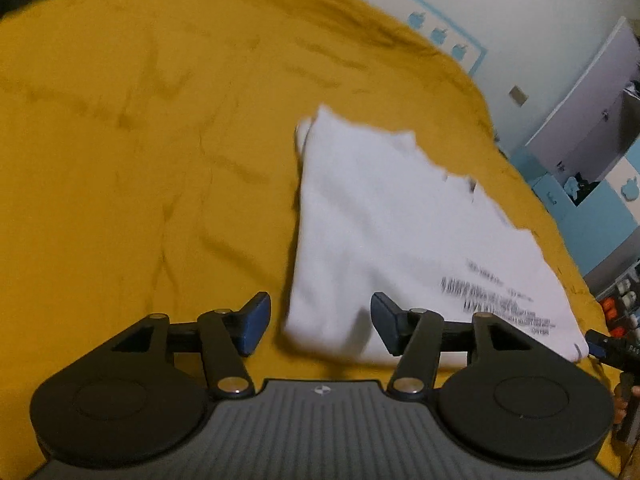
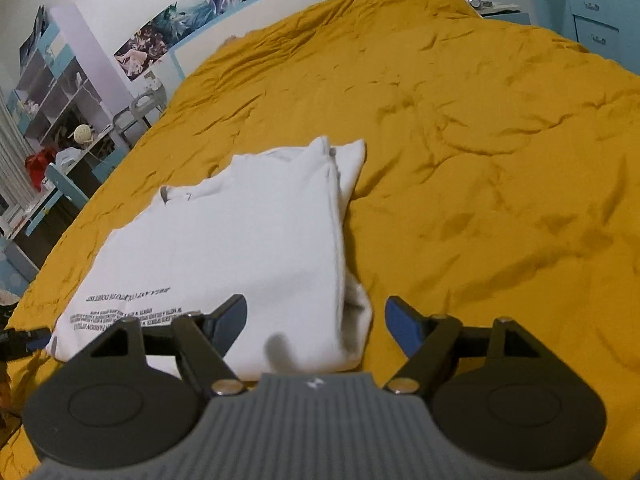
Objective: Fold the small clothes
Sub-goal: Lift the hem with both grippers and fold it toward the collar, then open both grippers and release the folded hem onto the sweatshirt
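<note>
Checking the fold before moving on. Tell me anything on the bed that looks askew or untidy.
The white printed T-shirt lies folded on the mustard bedspread, but its far end is uneven: layers stick out in staggered points, and the near corner bunches up. Both grippers have open jaws and hold nothing.

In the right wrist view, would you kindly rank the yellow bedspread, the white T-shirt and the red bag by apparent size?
1. yellow bedspread, filling most of the frame
2. white T-shirt
3. red bag, smallest, though it sits farther off, so its true size is unsure
</note>
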